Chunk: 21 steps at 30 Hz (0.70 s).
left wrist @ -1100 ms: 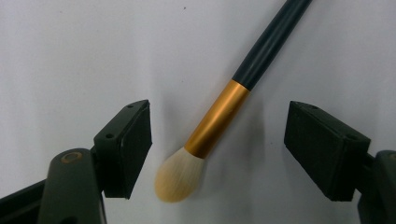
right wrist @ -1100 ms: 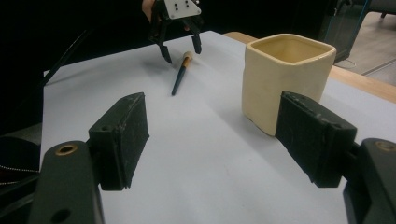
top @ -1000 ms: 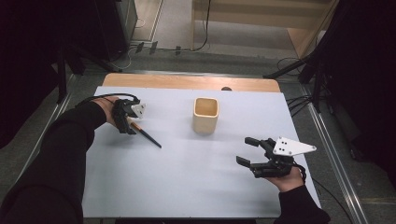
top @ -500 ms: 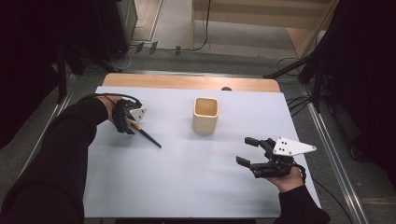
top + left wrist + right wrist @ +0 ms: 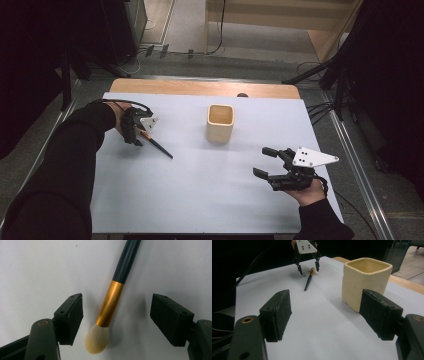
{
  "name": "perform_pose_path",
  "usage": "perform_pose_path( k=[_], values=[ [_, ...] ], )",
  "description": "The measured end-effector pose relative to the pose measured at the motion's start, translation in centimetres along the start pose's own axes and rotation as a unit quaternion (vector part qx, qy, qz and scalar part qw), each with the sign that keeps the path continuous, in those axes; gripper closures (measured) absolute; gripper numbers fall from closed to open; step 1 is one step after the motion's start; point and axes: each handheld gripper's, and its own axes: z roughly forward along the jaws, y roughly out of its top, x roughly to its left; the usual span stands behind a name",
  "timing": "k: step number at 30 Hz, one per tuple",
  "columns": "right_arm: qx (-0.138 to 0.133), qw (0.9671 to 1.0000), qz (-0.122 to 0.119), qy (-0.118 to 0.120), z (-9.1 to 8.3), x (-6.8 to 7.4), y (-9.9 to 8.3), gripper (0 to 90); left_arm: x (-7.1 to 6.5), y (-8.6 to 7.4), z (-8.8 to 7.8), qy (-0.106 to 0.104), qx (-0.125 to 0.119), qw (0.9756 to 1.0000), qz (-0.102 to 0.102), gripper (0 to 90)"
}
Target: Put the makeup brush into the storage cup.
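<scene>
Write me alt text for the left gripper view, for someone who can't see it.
A makeup brush with a gold ferrule, dark handle and pale bristles lies on the white table between the left gripper's two open black jaws, which have just been opening and touch nothing.

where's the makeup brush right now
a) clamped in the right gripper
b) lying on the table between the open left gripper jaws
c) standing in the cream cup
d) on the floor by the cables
b: the brush lies flat on the table, between the left gripper's jaws, and both pads stand clear of its gold ferrule.
</scene>
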Motion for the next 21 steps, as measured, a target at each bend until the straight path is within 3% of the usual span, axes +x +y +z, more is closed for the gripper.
perform_pose_path(
  k=[3,9,21],
  values=[
    [0.001,1.0,0.001,0.0,0.0,0.0,0.0,26.6,0.1,0.0,0.0,0.002,0.002,1.0,-0.004,28.5],
    [0.002,1.0,0.002,0.0,0.0,0.0,0.0,26.9,0.6,0.4,-0.1,0.003,0.014,0.9999,0.009,43.9],
    [0.001,1.0,0.001,0.002,0.0,0.0,0.0,27.6,1.4,0.6,0.7,-0.034,0.027,0.999,-0.009,61.1]
  ],
)
